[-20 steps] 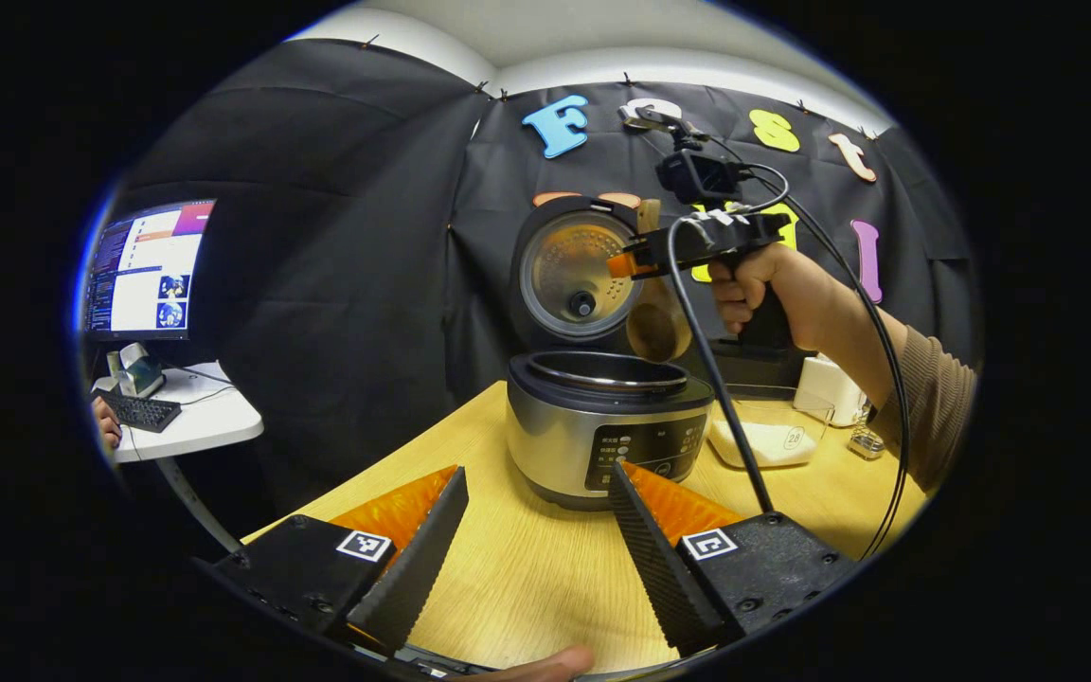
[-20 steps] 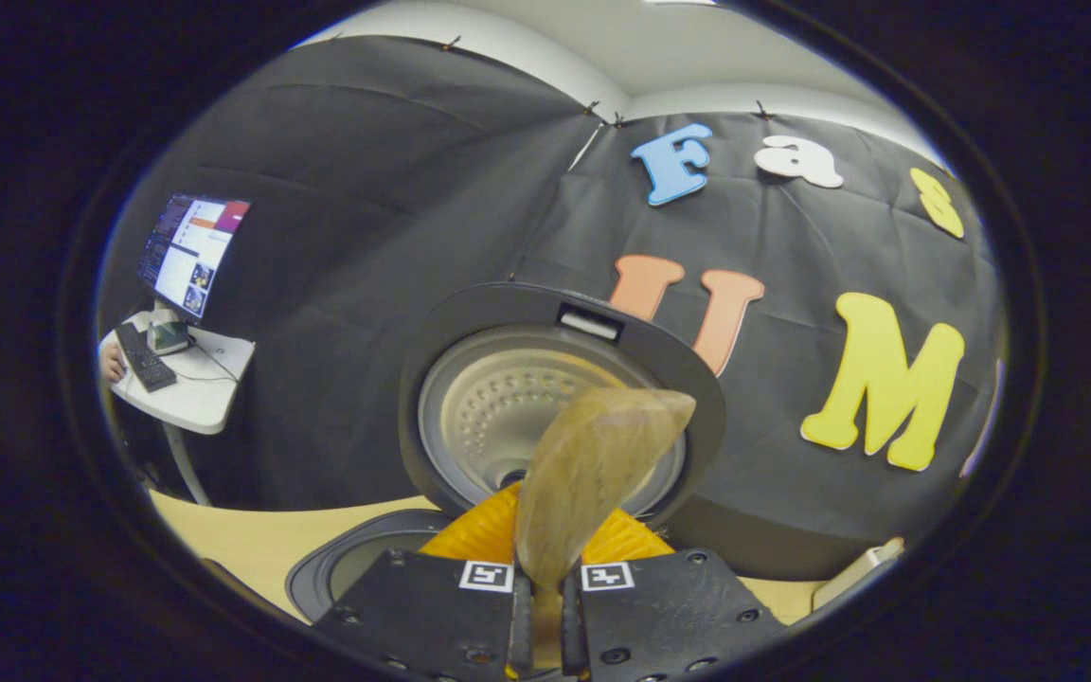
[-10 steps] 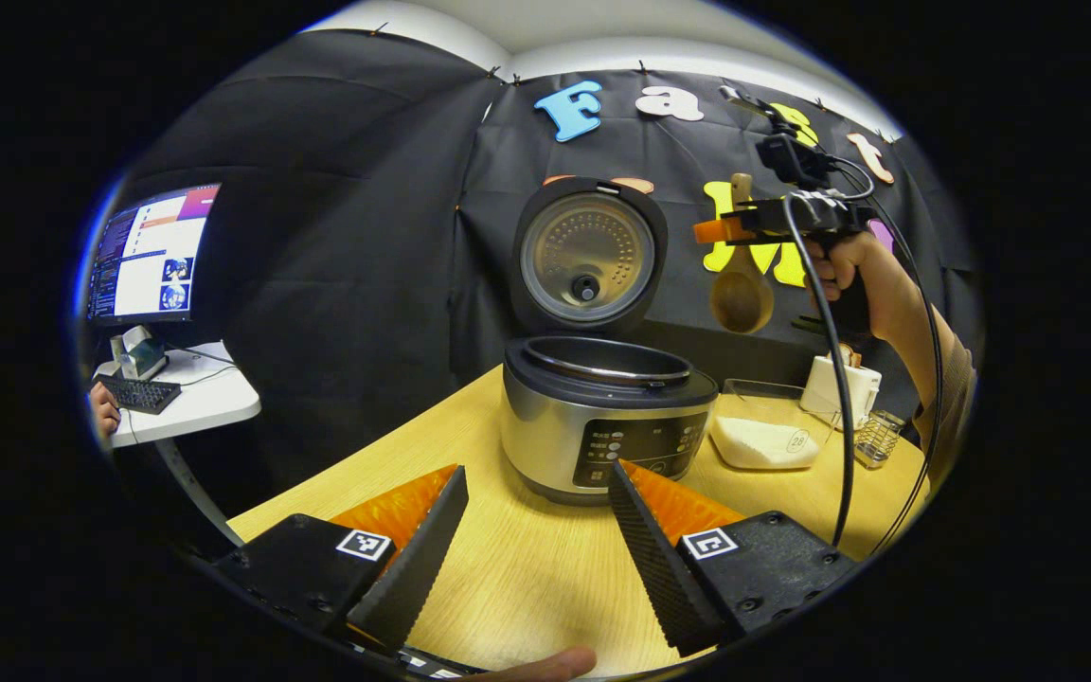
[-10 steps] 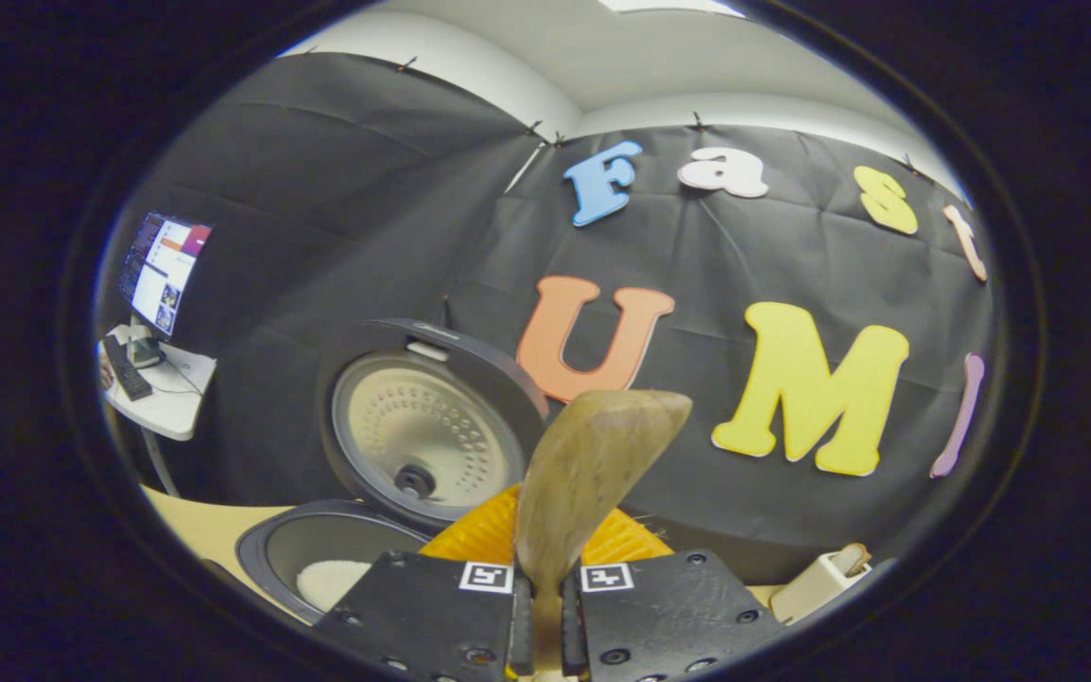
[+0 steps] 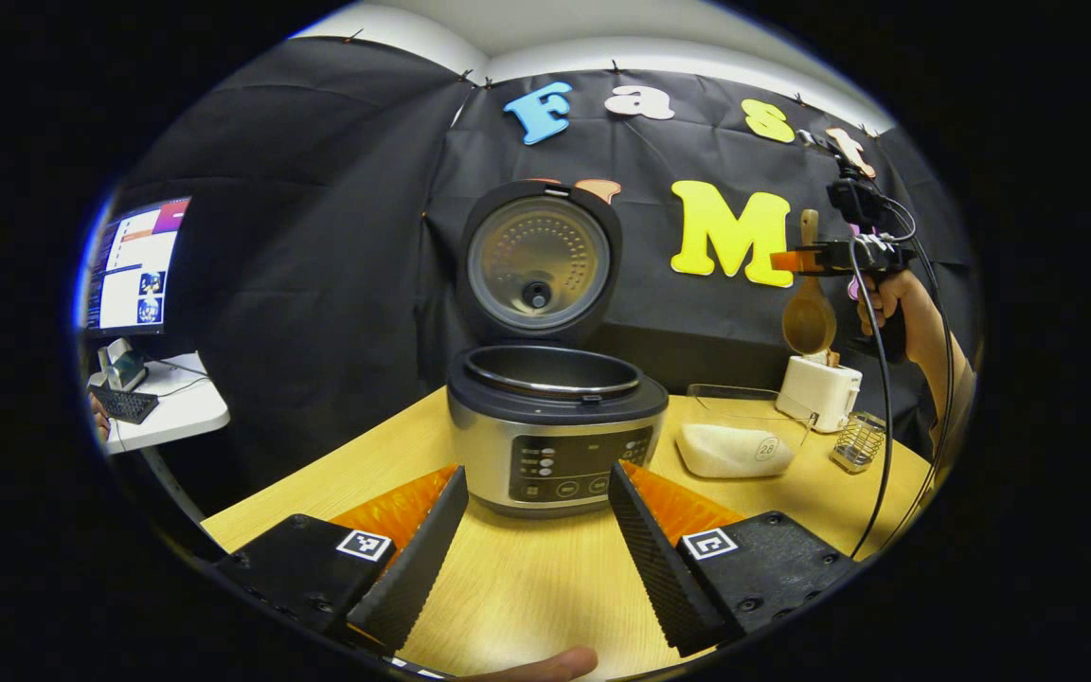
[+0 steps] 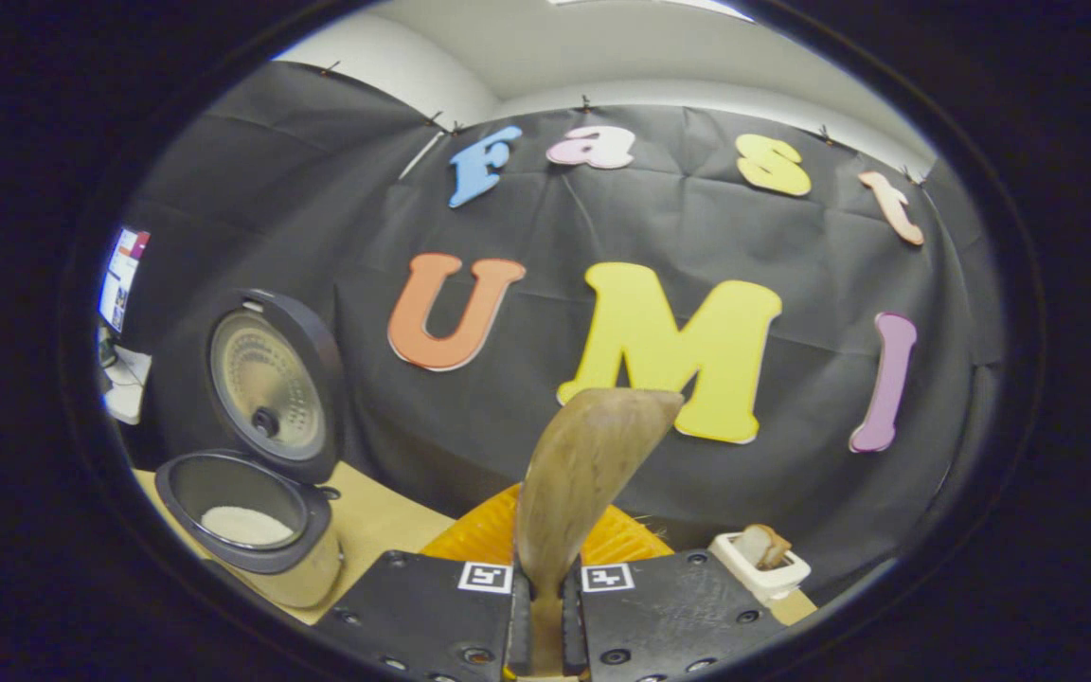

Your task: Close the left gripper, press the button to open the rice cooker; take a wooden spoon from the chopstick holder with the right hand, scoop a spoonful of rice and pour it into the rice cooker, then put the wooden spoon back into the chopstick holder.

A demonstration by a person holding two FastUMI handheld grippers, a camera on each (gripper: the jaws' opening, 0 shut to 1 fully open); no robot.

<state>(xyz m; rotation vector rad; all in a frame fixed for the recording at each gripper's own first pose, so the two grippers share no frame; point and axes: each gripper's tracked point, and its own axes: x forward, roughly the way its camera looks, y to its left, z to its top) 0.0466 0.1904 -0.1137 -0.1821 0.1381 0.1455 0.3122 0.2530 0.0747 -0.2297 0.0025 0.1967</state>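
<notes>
Wooden spoon (image 6: 572, 493) sits pinched by its handle between the pressed-together fingers of the right gripper (image 6: 545, 606), bowl hanging downward and looking empty. In the left gripper view it hangs just above the white chopstick holder (image 5: 818, 392) at the far right of the wooden table (image 5: 527, 587). The rice cooker (image 5: 555, 431) stands open, lid upright, with a mound of rice (image 6: 247, 524) in its pot. The clear rice container (image 5: 740, 436) lies between cooker and holder. The left gripper (image 5: 531, 545) rests low over the table, fingers spread, holding nothing. Judged from this, the last step is in hand; next the spoon must be lowered straight into the holder and released.
</notes>
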